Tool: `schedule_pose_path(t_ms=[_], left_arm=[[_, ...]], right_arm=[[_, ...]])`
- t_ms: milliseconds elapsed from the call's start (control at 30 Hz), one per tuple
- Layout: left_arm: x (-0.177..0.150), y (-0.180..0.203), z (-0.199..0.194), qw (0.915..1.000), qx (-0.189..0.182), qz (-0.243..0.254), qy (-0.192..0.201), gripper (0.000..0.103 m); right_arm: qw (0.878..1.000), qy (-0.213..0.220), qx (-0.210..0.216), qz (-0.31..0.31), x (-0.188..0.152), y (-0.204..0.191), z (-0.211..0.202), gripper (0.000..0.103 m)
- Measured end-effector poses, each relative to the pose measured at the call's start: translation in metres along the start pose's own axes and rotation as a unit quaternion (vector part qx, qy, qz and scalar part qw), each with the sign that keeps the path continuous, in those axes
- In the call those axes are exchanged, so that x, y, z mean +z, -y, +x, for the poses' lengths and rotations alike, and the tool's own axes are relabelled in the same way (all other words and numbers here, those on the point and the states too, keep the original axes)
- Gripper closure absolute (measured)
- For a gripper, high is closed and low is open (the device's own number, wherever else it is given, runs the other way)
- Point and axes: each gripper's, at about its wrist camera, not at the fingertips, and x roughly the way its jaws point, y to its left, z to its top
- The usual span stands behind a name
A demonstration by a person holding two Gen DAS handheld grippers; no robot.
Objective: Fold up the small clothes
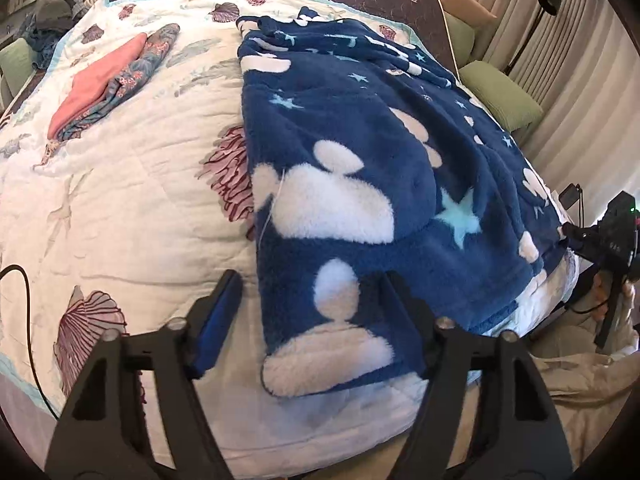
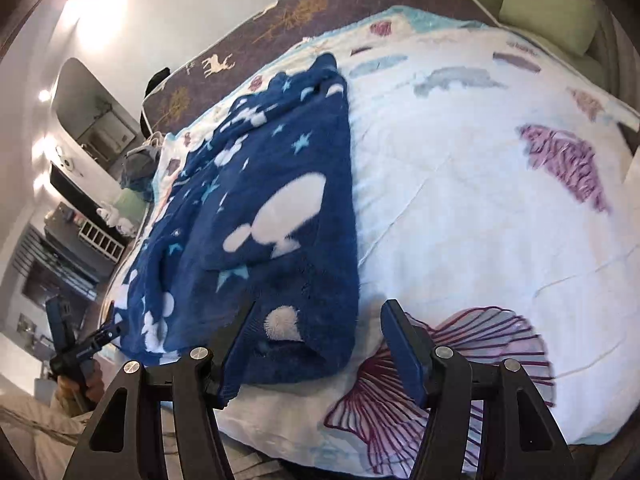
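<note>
Left wrist view: my left gripper (image 1: 308, 316) is standing open, gripping nothing, straddling the near corner of the blue fleece garment (image 1: 360, 168) lying on the quilt (image 1: 120, 208). Right wrist view: my right gripper (image 2: 320, 340) is gaping, empty, over the garment's other near corner.

The left gripper (image 1: 308, 312) stands open over the near corner of a blue fleece (image 1: 360, 168) lying on the quilt (image 1: 132, 208); folded clothes (image 1: 112, 80) lie far left.
</note>
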Motion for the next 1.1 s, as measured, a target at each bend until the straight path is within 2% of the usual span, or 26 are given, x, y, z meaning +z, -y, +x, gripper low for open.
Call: schedule_pose_path(t_ms=[67,100,133,167,200,233,267,367,433,500,600,667,700,733,767,833,900,967,1000,1033,1067,1100], left_arm=[[-0.002,0.001,-0.001,1.0,-0.001,-0.002,0.0,0.04],[-0.002,0.001,-0.001,1.0,-0.004,-0.004,0.0,0.046],[-0.002,0.002,0.0,1.0,-0.009,-0.005,0.001,0.057],[-0.002,0.004,-0.001,0.9999,-0.014,-0.007,0.001,0.063],[-0.001,0.005,0.0,0.9997,-0.021,-0.012,0.002,0.076],[-0.001,0.006,-0.001,0.9995,-0.027,-0.017,0.003,0.086],[0.0,0.006,-0.002,0.9991,-0.032,-0.026,0.004,0.086],[0.002,0.0,-0.02,0.9954,-0.067,-0.062,0.027,0.089],[0.005,-0.002,-0.033,0.9937,-0.082,-0.064,0.041,0.09],[0.007,-0.001,-0.041,0.9957,-0.063,-0.047,0.049,0.089],[0.007,-0.005,-0.03,0.9975,-0.047,-0.046,0.027,0.089],[0.004,-0.004,-0.016,0.9985,-0.026,-0.047,0.006,0.086],[0.002,-0.004,-0.011,0.9987,-0.019,-0.047,-0.003,0.081],[-0.001,-0.003,-0.005,0.9989,-0.013,-0.043,-0.013,0.069],[-0.002,-0.003,-0.003,0.999,-0.013,-0.04,-0.014,0.065],[-0.003,-0.001,-0.005,0.9994,-0.019,-0.03,-0.006,0.05],[-0.003,0.002,-0.004,0.9994,-0.018,-0.027,-0.01,0.048],[-0.002,0.002,-0.002,0.9994,-0.016,-0.027,-0.014,0.052],[-0.001,0.001,-0.003,0.9994,-0.018,-0.029,-0.009,0.074],[0.001,-0.002,-0.004,0.9986,-0.033,-0.039,-0.01,0.088],[0.003,-0.005,-0.006,0.9974,-0.046,-0.055,-0.01,0.088],[0.006,-0.01,-0.01,0.9955,-0.059,-0.074,-0.003,0.089]], right_arm=[[1.0,0.004,0.002,-0.009,0.0,-0.003,0.001,0.035],[1.0,0.006,0.007,-0.013,0.0,-0.005,0.001,0.034],[1.0,0.006,0.014,-0.015,0.0,-0.007,0.004,0.034],[1.0,0.006,0.017,-0.016,0.001,-0.008,0.007,0.034],[1.0,0.005,0.018,-0.016,0.002,-0.007,0.009,0.036],[1.0,0.008,0.018,-0.015,0.002,-0.008,0.009,0.061],[1.0,0.009,0.02,-0.016,0.002,-0.012,0.013,0.089],[0.998,0.03,0.045,0.01,0.002,-0.016,-0.001,0.092],[0.996,0.047,0.068,0.019,0.005,-0.016,-0.018,0.093],[0.996,0.057,0.063,0.01,0.007,-0.016,-0.031,0.093],[0.998,0.051,0.042,-0.009,0.008,-0.017,-0.03,0.091],[0.999,0.036,0.025,-0.015,0.007,-0.017,-0.019,0.085],[0.999,0.026,0.012,-0.018,0.005,-0.017,-0.012,0.081],[1.0,0.02,0.005,-0.021,0.004,-0.018,-0.009,0.076],[1.0,0.017,0.002,-0.022,0.002,-0.017,-0.007,0.072],[1.0,0.014,0.011,-0.016,0.001,-0.014,-0.004,0.045],[1.0,0.015,0.015,-0.002,0.002,-0.008,-0.001,0.038],[1.0,0.009,0.022,0.012,0.003,-0.004,0.003,0.038],[0.999,0.005,0.025,0.022,0.004,0.0,0.007,0.044],[0.999,0.008,0.024,0.027,0.004,0.001,0.009,0.077],[0.999,0.007,0.028,0.028,0.005,0.001,0.009,0.093],[0.999,0.002,0.04,0.031,0.007,0.0,0.01,0.092]])
